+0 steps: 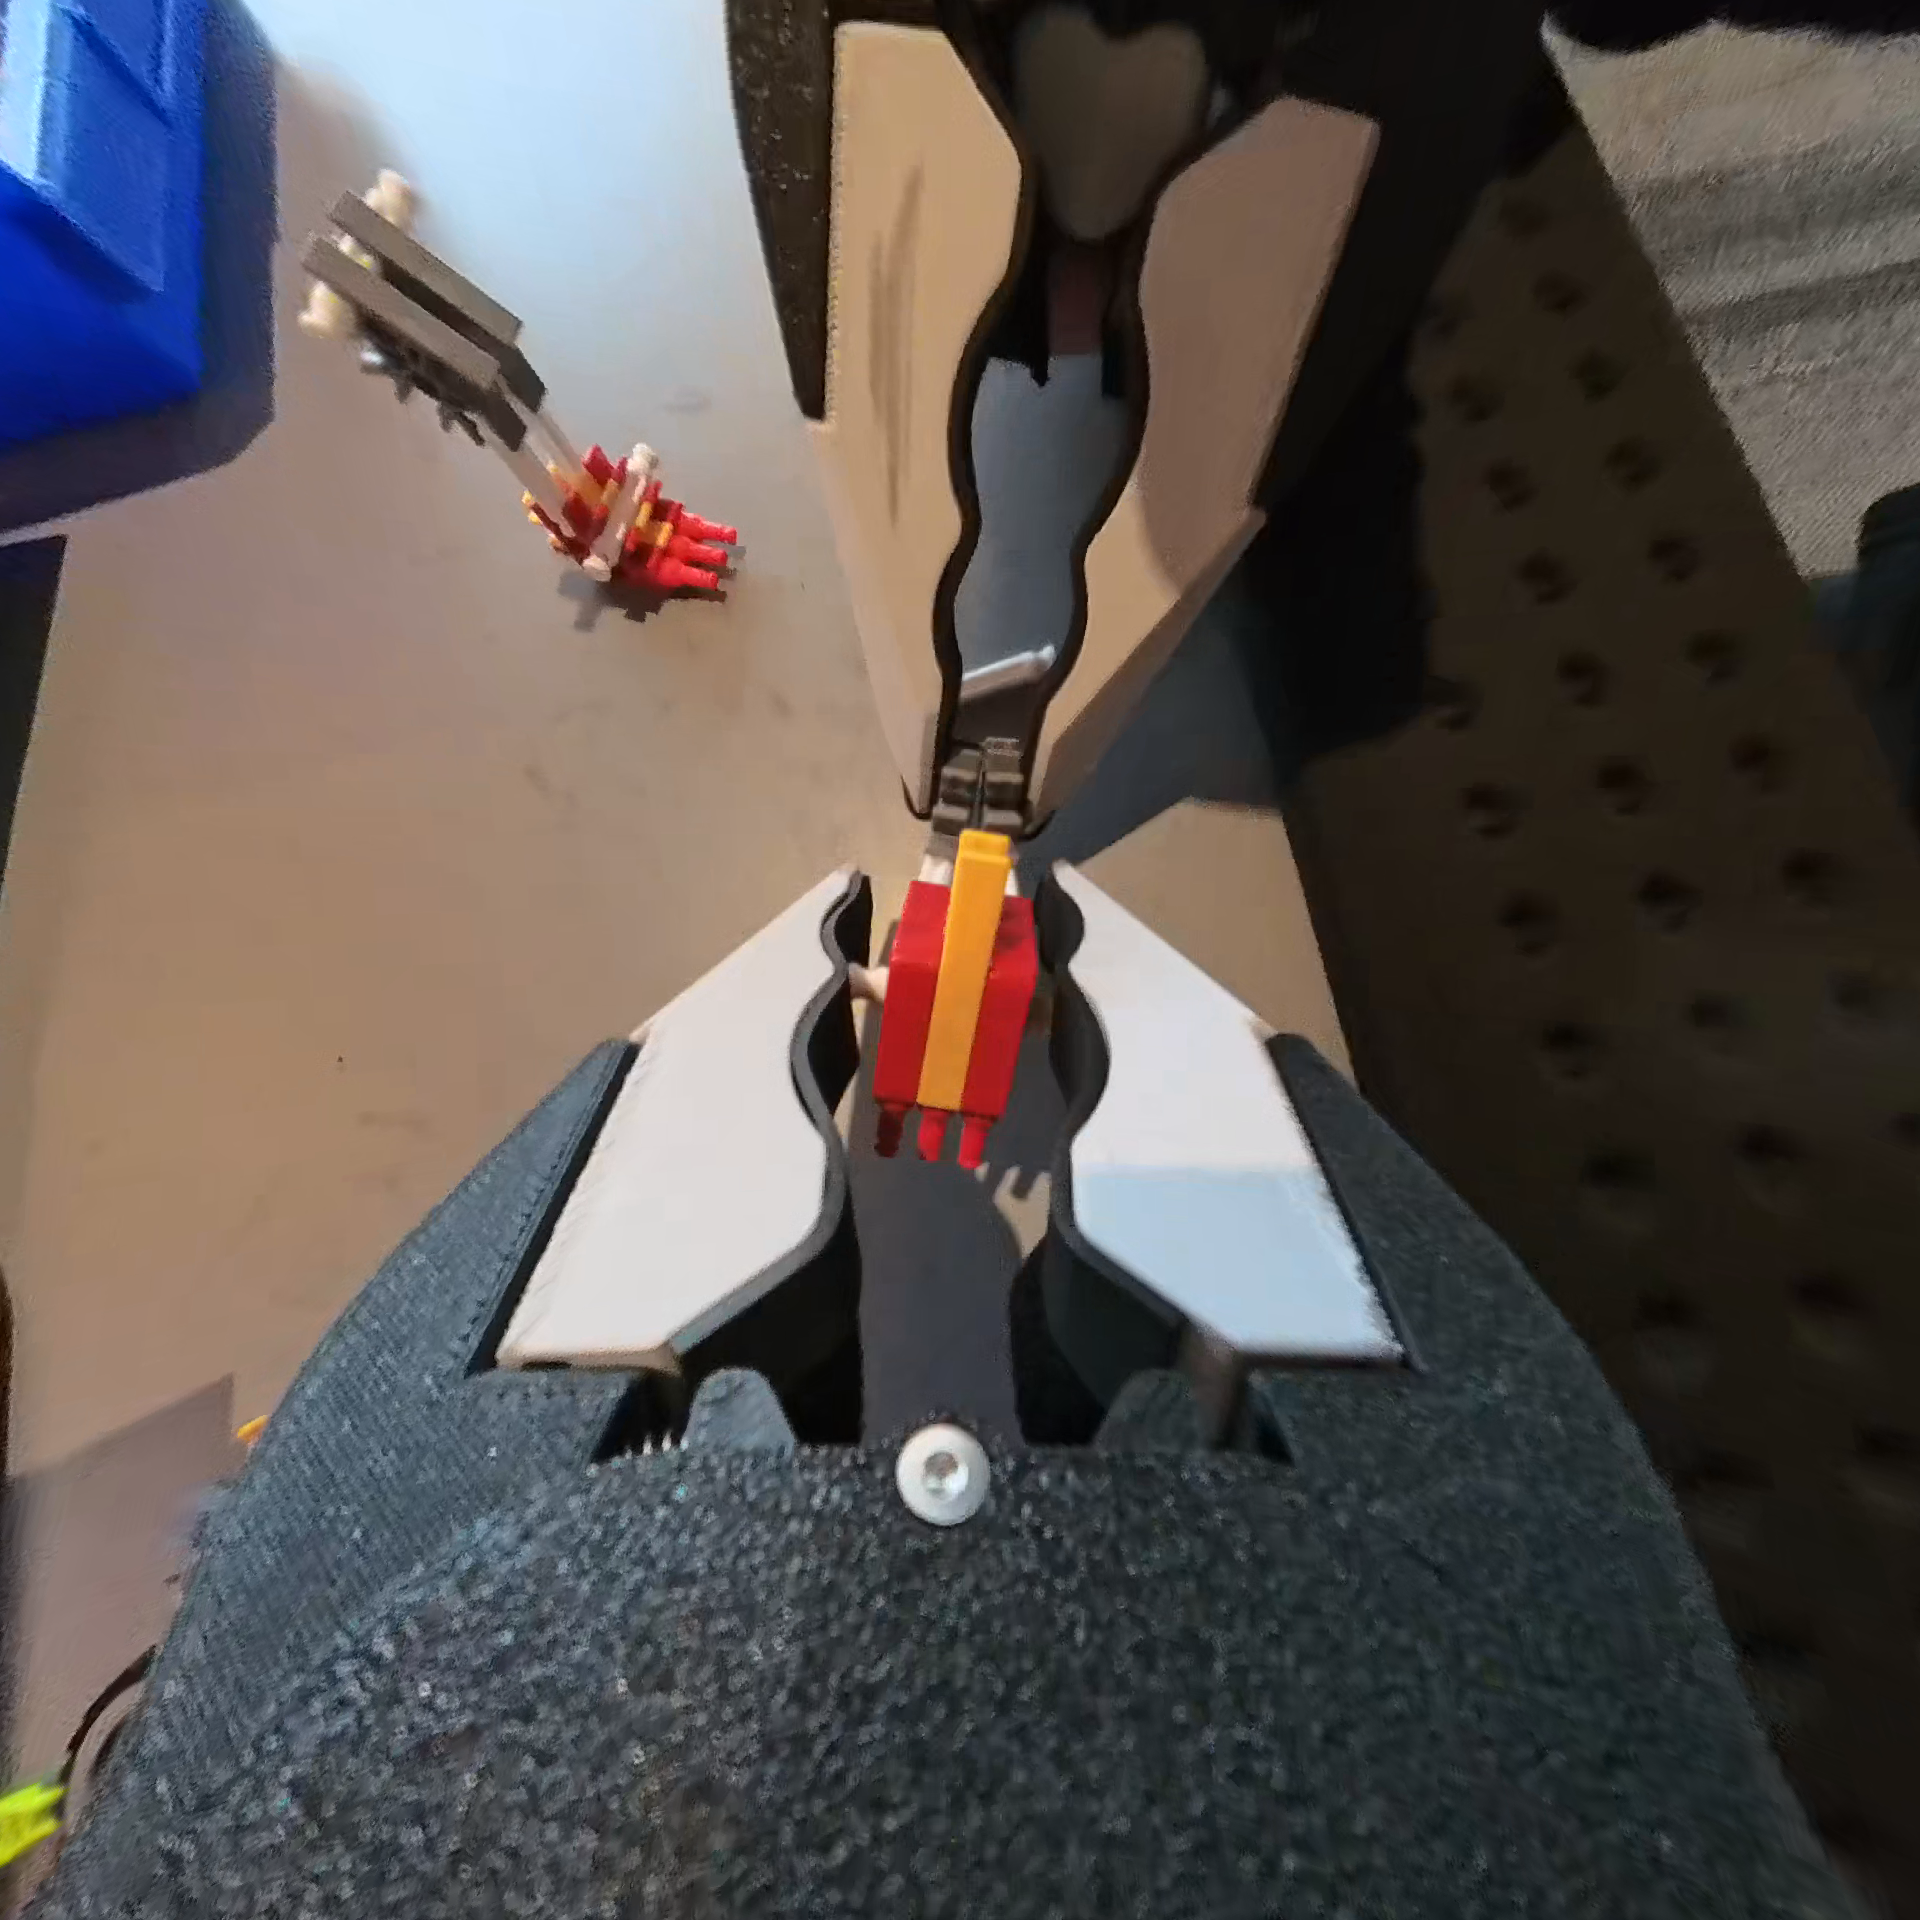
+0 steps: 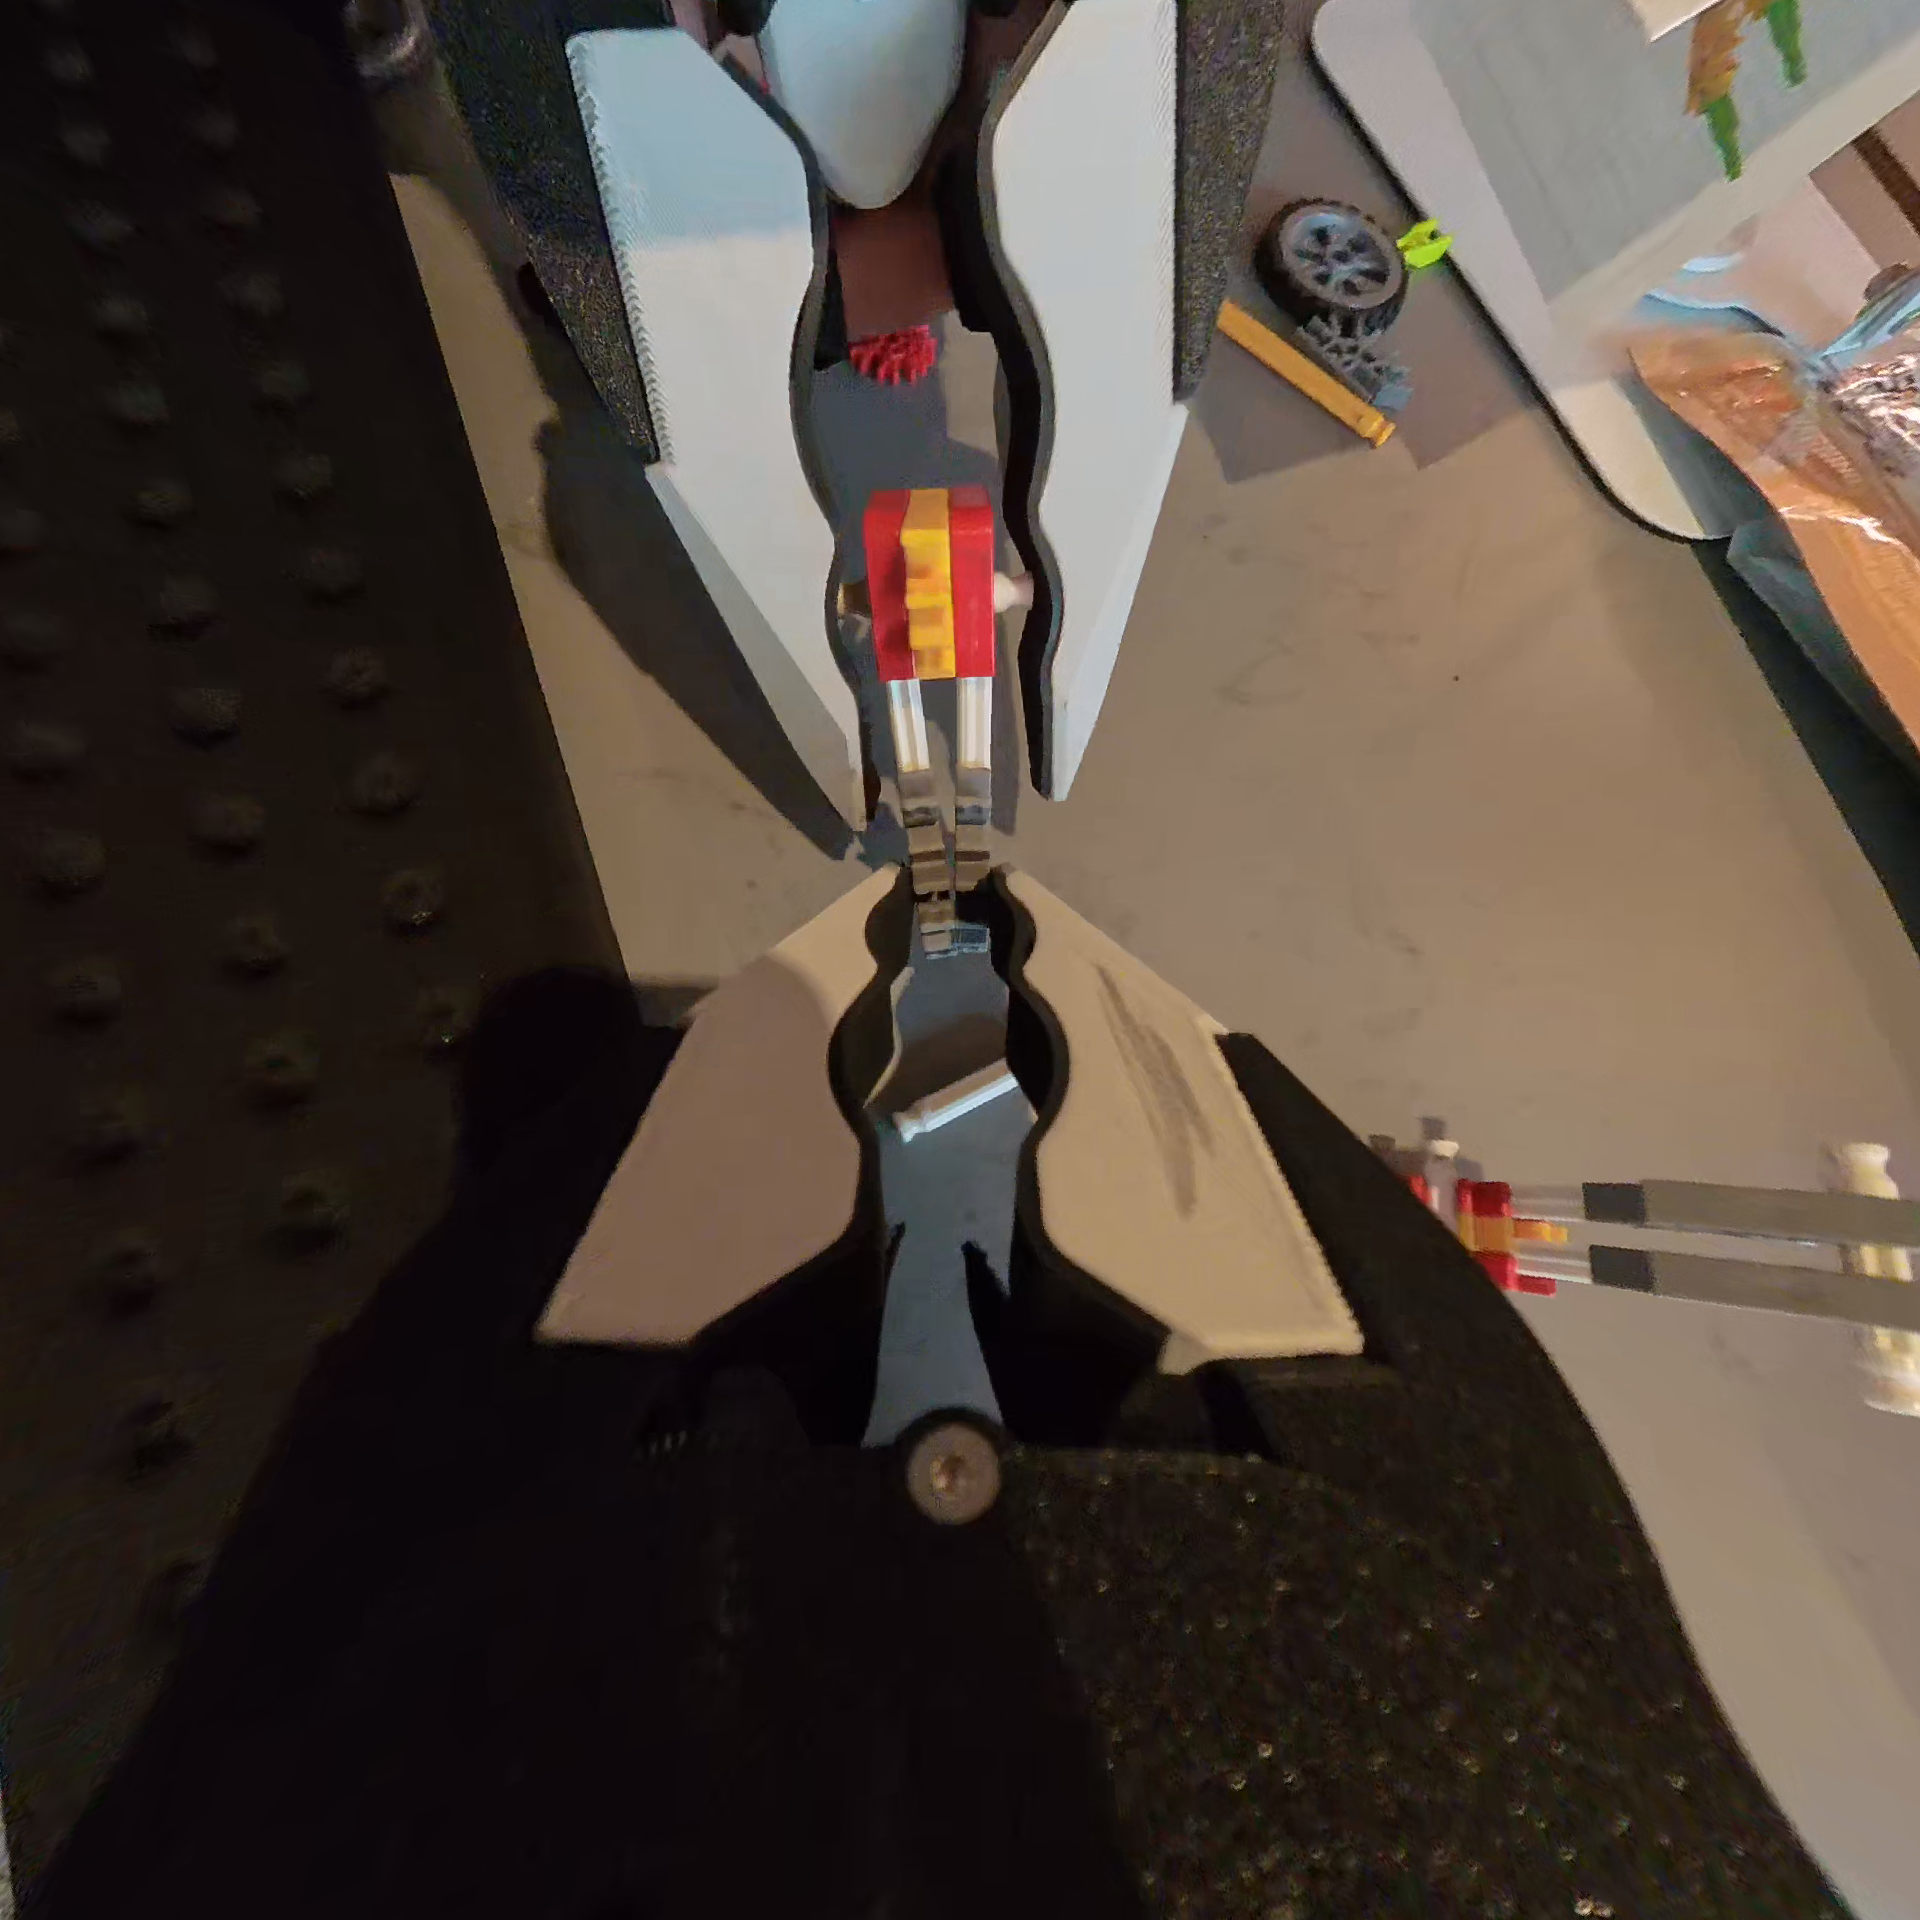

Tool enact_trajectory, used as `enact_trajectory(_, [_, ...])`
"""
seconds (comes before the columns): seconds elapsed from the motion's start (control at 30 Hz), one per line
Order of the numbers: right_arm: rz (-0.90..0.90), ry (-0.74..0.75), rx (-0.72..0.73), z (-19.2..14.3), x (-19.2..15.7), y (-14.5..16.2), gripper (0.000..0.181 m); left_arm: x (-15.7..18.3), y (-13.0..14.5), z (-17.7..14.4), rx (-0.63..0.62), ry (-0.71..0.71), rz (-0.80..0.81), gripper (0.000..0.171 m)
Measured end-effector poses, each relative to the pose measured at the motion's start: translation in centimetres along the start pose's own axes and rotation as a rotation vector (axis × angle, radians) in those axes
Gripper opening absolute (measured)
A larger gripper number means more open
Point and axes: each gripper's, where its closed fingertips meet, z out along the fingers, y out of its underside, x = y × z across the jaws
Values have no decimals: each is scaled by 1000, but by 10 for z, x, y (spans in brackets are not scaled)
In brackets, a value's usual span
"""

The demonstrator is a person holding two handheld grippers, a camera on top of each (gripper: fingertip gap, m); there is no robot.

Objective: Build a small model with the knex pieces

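While both grippers hold one small brick assembly above the table (image 1: 312, 935), read its state as follows.

1. The left gripper (image 1: 954, 878) is nearly closed around the block (image 1: 956, 997), a red body with a yellow strip. A narrow gap shows on each side of the block. Contact appears to run through a cream pin projecting from the block's sides.
2. The right gripper (image 2: 948, 883) is clamped on the grey links (image 2: 940, 852). Two pale rods join these links to the block.
3. The block, rods and links are already joined in one line.
4. A second assembly (image 1: 520, 416) of the same kind lies on the table, well apart from the block.
5. Parts that lie loose:
   - a white pin (image 2: 956, 1107) below the links, on the side away from the block;
   - a red gear (image 2: 894, 353) beyond the block;
   - a wheel (image 2: 1335, 265) and a yellow beam (image 2: 1304, 374) farther off.

Limits of view:
- You cannot confirm whether the left pads bear on the block itself.
- The second assembly is cut off in the right wrist view.
- A blue bin (image 1: 94, 208) is blurred.
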Motion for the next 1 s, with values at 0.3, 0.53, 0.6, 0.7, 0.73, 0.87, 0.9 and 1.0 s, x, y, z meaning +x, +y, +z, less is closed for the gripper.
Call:
enact_trajectory(0.3, [-12, -31, -47, 6, -5, 8, 14, 1, -8, 3, -49, -21, 72, 36])
enact_trajectory(0.53, [42, -52, 28, 1, -1, 7, 13, -2, 9, 0, 13, 30, -54, 54])
enact_trajectory(0.6, [47, -56, 47, 0, -1, 4, 13, 0, 1, 0, 80, 45, -70, 44])
enact_trajectory(0.7, [65, -79, 94, -3, -3, -4, 14, 3, -10, 1, 140, 64, -66, 28])
enact_trajectory(0.73, [64, -76, 90, -3, -3, -3, 14, 4, -12, 2, 144, 65, -51, 23])
enact_trajectory(0.87, [49, -62, 72, -2, -3, -1, 14, 7, -11, 3, 138, 81, -36, 17])
enact_trajectory(0.9, [50, -52, 68, -2, -1, -1, 15, 6, -11, 3, 140, 80, -40, 16])
enact_trajectory(1.0, [46, -6, 50, -12, 5, 0, 27, 5, -7, 5, 104, 59, -24, 15])
